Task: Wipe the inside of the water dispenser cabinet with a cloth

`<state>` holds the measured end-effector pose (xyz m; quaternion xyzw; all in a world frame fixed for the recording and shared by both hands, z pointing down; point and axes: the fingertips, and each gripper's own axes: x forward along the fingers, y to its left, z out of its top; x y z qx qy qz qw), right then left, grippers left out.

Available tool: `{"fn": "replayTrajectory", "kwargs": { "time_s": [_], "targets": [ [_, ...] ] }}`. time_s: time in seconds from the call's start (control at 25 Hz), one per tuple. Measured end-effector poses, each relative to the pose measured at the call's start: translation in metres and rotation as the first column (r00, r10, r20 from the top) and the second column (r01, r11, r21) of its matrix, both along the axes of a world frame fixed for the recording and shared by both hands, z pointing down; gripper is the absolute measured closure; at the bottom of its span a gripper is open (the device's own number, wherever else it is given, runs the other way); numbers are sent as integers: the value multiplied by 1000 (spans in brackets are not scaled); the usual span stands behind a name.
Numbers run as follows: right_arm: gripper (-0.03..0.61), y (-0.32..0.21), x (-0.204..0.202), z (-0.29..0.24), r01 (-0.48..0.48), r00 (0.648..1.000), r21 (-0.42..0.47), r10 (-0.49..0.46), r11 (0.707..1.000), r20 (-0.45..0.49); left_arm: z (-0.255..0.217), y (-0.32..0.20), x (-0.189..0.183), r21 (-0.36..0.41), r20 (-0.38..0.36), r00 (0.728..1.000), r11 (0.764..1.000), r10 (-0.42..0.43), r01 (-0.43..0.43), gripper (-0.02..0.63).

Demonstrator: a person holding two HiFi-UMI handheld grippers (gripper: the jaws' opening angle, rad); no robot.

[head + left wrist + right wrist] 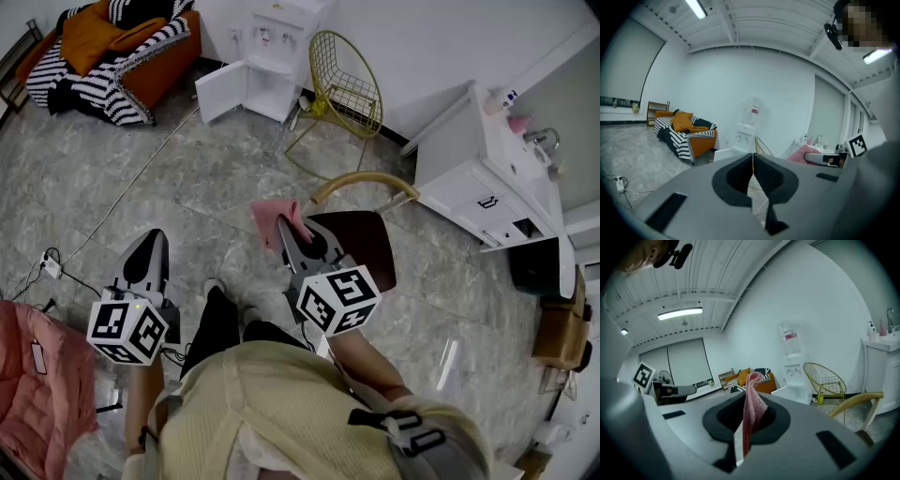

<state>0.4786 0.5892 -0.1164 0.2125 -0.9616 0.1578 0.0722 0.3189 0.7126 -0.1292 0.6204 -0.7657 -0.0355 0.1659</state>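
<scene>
Pink cloth (270, 218) pinched in right gripper (296, 236) jaws, held fwd, left gripper (148, 248) jaws pressed together, empty

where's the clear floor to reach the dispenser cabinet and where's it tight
Open floor runs between the striped sofa and the wire chair, straight to the dispenser's open cabinet; only a thin cable crosses it. It is tight on the right, where the wooden chair sits close to the white sink unit.
</scene>
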Motion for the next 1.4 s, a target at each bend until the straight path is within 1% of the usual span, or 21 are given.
{"fn": "replayTrajectory", "kwargs": {
  "time_s": [0.12,0.2,0.4,0.52,0.76,0.88,0.96,1.08,1.24,1.4],
  "targets": [
    [551,-8,-7,9,-15,1000,-39,15,999,9,8,-13,-8,5,-7,1000,1000,28,-28,597],
    [551,-12,-14,16,-26,1000,-59,26,998,-4,13,-23,-16,14,-19,999,999,48,-48,597],
    [551,-25,-56,29,-51,997,-70,47,996,-66,24,-56,-58,47,-63,992,993,109,-107,597],
    [550,-43,-96,29,-84,994,-82,78,993,-80,26,-76,-95,40,-72,986,988,149,-146,597],
    [551,-66,-190,22,-122,991,-97,116,988,-64,32,-101,-188,19,-76,976,979,206,-205,597],
    [551,-75,-219,23,-154,987,-97,147,983,-70,36,-114,-220,2,-65,968,970,243,-243,597],
    [551,-81,-229,27,-180,981,-101,172,978,-86,41,-128,-236,-14,-56,960,961,274,-275,597],
    [551,-91,-238,33,-223,971,-107,211,969,-116,50,-151,-253,-21,-69,947,949,312,-314,597],
    [551,-121,-247,34,-272,957,-108,258,956,-130,56,-192,-266,-7,-88,933,937,348,-350,597],
    [551,-159,-253,41,-320,943,-102,306,942,-134,59,-240,-270,19,-101,919,924,381,-381,597]
  ]
}}
